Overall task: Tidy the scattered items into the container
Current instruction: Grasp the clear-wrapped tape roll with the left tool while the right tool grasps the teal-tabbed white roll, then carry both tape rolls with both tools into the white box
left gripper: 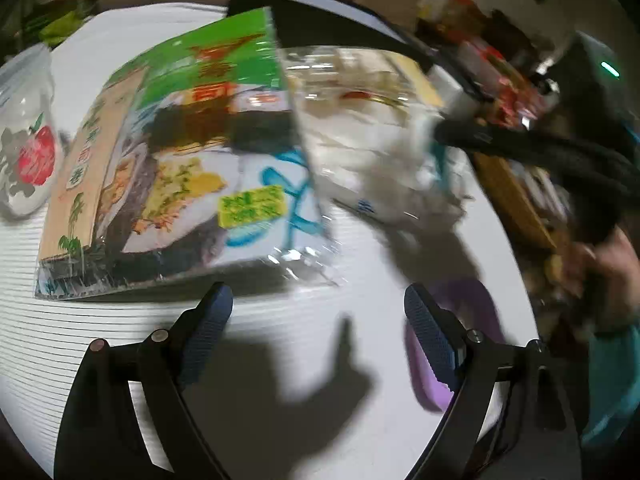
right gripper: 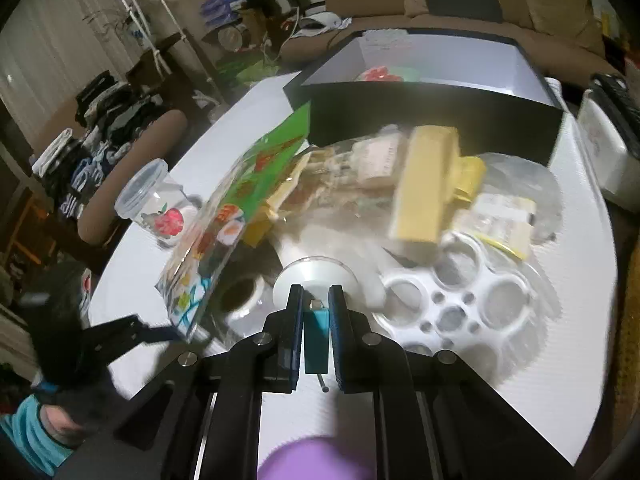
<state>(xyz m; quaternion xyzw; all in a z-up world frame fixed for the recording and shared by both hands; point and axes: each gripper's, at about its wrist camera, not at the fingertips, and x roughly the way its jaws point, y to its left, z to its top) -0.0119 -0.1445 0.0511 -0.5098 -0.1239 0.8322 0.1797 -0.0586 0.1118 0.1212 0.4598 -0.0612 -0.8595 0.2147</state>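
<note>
Left tool spread, empty, facing seaweed packet | right tool pinching teal-handled white piece

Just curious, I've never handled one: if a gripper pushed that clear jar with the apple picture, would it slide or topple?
The jar stands upright and looks taller than wide, so a high push might tip it. It seems empty, probably light. Once down, its round body would likely roll.
</note>
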